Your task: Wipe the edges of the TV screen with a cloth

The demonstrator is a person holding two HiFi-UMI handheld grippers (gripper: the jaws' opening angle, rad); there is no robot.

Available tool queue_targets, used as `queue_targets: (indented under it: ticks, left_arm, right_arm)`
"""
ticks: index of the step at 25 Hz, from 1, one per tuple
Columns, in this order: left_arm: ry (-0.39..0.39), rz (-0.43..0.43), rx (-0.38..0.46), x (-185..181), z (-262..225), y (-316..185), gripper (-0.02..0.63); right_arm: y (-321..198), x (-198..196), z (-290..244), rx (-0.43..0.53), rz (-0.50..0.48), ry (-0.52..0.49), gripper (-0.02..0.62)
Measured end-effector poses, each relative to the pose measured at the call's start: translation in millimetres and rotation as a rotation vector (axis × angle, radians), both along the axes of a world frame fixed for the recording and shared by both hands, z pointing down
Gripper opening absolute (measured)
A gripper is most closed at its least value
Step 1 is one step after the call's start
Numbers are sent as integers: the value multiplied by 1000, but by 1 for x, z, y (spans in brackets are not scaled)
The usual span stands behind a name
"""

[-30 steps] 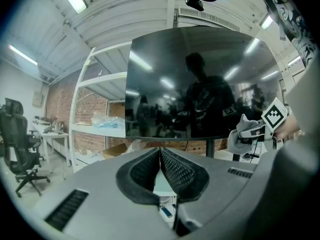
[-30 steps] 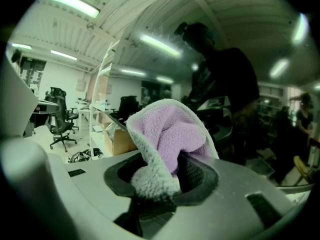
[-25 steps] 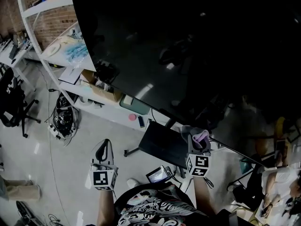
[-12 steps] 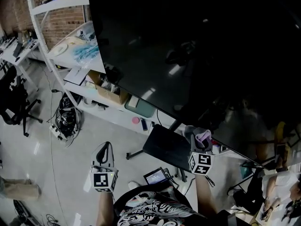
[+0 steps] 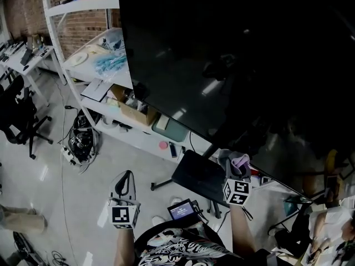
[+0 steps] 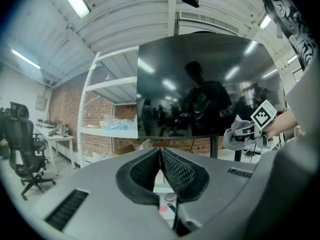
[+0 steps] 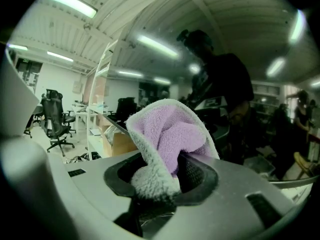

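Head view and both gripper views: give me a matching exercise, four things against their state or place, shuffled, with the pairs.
1. left gripper
2. right gripper
3. TV screen
4. office chair

A. shut on the purple cloth
B. dark, mirroring ceiling lights
C. jaws together, nothing between them
D. on the floor at the head view's left edge

Pairs: 1-C, 2-A, 3-B, 4-D

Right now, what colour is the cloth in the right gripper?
Cloth: lilac, pale grey fuzzy edge. Best in the right gripper view.
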State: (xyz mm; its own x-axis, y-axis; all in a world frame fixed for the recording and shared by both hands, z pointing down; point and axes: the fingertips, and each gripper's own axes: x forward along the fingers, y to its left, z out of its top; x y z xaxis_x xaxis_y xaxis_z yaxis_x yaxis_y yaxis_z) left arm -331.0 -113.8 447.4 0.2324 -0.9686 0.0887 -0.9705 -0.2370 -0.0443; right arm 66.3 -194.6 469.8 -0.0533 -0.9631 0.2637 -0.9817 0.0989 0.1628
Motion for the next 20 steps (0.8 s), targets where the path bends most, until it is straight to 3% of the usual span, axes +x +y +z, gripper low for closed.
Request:
queue_targets:
  ticks: [20]
  left_arm:
    - [7, -42, -26, -19, 13, -11, 20]
  right_arm:
    - [-20, -36, 2, -5, -44, -28, 187]
